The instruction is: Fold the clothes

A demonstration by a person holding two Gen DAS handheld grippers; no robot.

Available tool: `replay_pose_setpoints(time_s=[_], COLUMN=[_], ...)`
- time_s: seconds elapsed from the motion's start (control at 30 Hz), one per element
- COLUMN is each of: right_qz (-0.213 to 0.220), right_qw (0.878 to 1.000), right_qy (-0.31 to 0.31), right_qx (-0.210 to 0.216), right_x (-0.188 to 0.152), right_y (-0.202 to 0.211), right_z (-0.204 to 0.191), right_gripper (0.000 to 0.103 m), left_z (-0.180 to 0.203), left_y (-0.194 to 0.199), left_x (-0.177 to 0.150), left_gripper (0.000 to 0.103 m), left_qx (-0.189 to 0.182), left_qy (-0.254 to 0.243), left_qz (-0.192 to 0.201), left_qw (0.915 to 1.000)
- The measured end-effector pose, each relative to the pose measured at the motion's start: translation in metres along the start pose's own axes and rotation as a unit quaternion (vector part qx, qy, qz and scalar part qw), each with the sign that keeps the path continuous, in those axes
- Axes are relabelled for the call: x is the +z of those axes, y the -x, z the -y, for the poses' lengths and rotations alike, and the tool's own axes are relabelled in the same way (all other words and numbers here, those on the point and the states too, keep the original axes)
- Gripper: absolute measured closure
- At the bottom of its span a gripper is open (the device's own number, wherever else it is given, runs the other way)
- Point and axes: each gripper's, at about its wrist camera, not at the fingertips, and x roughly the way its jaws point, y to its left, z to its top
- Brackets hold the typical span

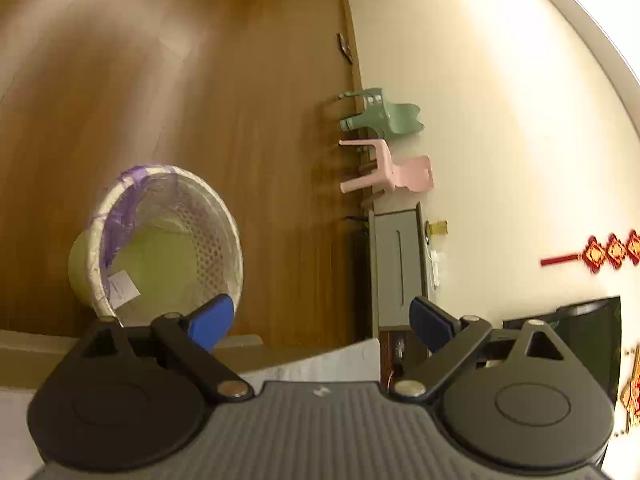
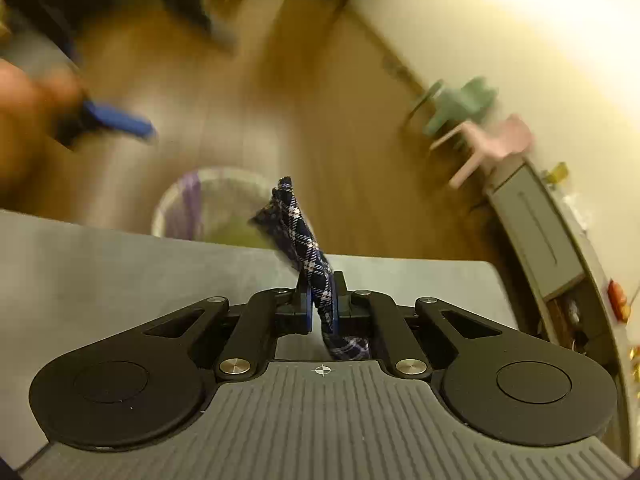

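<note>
1. In the right wrist view, the left gripper (image 2: 120,120) shows at far left as a blur of blue fingers above the wooden floor (image 2: 248,112).
2. In its own view, the left gripper (image 1: 322,322) has its blue pads (image 1: 212,320) spread wide, with nothing between them.
3. A white basket (image 1: 168,240) with a purple liner stands on the floor beyond the grey table (image 2: 100,264).
4. The right gripper (image 2: 322,304) pinches a dark plaid cloth (image 2: 300,232), which rises above the table's far edge.
5. Green chair (image 1: 380,114) and pink chair (image 1: 388,172) stand by the wall, next to a grey cabinet (image 1: 398,268).
</note>
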Motion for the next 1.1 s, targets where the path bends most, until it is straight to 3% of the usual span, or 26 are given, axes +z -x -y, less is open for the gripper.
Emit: replay_pose_setpoints(time_s=[0.13, 0.2, 0.27, 0.3, 0.33, 0.4, 0.43, 0.5, 0.57, 0.6, 0.63, 0.7, 0.8, 0.83, 0.87, 0.9, 0.93, 0.97, 1.07, 1.1], right_qz=[0.040, 0.021, -0.007, -0.021, -0.036, -0.055, -0.053, -0.023, 0.013, 0.033, 0.053, 0.094, 0.118, 0.133, 0.143, 0.151, 0.156, 0.158, 0.150, 0.147], right_qw=[0.997, 0.990, 0.976, 0.964, 0.947, 0.905, 0.879, 0.835, 0.807, 0.796, 0.785, 0.755, 0.676, 0.660, 0.651, 0.644, 0.641, 0.639, 0.643, 0.644], right_qy=[-0.069, -0.129, -0.194, -0.234, -0.284, -0.385, -0.443, -0.533, -0.582, -0.599, -0.614, -0.649, -0.728, -0.739, -0.745, -0.749, -0.750, -0.751, -0.749, -0.749], right_qx=[-0.015, -0.051, -0.096, -0.121, -0.146, -0.171, -0.166, -0.134, -0.100, -0.081, -0.061, -0.022, 0.015, 0.030, 0.039, 0.046, 0.048, 0.051, 0.056, 0.056], right_x=[-0.081, -0.147, -0.216, -0.251, -0.284, -0.347, -0.377, -0.426, -0.459, -0.473, -0.486, -0.512, -0.533, -0.534, -0.536, -0.538, -0.538, -0.539, -0.537, -0.536], right_y=[0.133, 0.182, 0.227, 0.245, 0.256, 0.274, 0.283, 0.300, 0.311, 0.313, 0.316, 0.315, 0.296, 0.288, 0.287, 0.287, 0.288, 0.288, 0.288, 0.288], right_z=[0.023, 0.034, 0.045, 0.051, 0.058, 0.068, 0.073, 0.075, 0.072, 0.070, 0.069, 0.068, 0.081, 0.085, 0.090, 0.093, 0.094, 0.094, 0.093, 0.093], right_gripper=[0.099, 0.099, 0.098, 0.093, 0.079, 0.067, 0.067, 0.062, 0.049, 0.041, 0.034, 0.032, 0.030, 0.030, 0.030, 0.030, 0.030, 0.030, 0.030, 0.030], left_z=[0.021, 0.038, 0.060, 0.071, 0.081, 0.097, 0.103, 0.118, 0.129, 0.133, 0.136, 0.134, 0.115, 0.109, 0.102, 0.096, 0.090, 0.086, 0.084, 0.084], left_y=[0.000, 0.002, 0.004, 0.007, 0.010, 0.018, 0.020, 0.022, 0.026, 0.031, 0.036, 0.044, 0.056, 0.060, 0.063, 0.064, 0.061, 0.056, 0.036, 0.032], left_x=[-0.034, -0.062, -0.099, -0.121, -0.143, -0.190, -0.212, -0.260, -0.310, -0.340, -0.371, -0.431, -0.504, -0.528, -0.548, -0.562, -0.573, -0.581, -0.601, -0.604], left_gripper=[0.006, 0.006, 0.006, 0.006, 0.006, 0.006, 0.006, 0.005, 0.005, 0.005, 0.005, 0.005, 0.006, 0.006, 0.007, 0.006, 0.006, 0.007, 0.010, 0.017], left_qx=[-0.014, -0.028, -0.042, -0.048, -0.053, -0.066, -0.072, -0.085, -0.088, -0.083, -0.082, -0.097, -0.136, -0.148, -0.159, -0.163, -0.157, -0.149, -0.136, -0.140], left_qy=[-0.015, -0.040, -0.079, -0.102, -0.126, -0.172, -0.199, -0.271, -0.362, -0.426, -0.496, -0.617, -0.738, -0.774, -0.802, -0.822, -0.838, -0.847, -0.861, -0.863], left_qz=[-0.036, -0.064, -0.097, -0.115, -0.135, -0.176, -0.194, -0.231, -0.251, -0.248, -0.246, -0.248, -0.246, -0.244, -0.237, -0.222, -0.204, -0.191, -0.169, -0.164], left_qw=[0.9991, 0.9967, 0.9913, 0.9869, 0.9814, 0.9670, 0.9578, 0.9307, 0.8936, 0.8661, 0.8290, 0.7408, 0.6130, 0.5657, 0.5252, 0.4981, 0.4804, 0.4723, 0.4608, 0.4566])
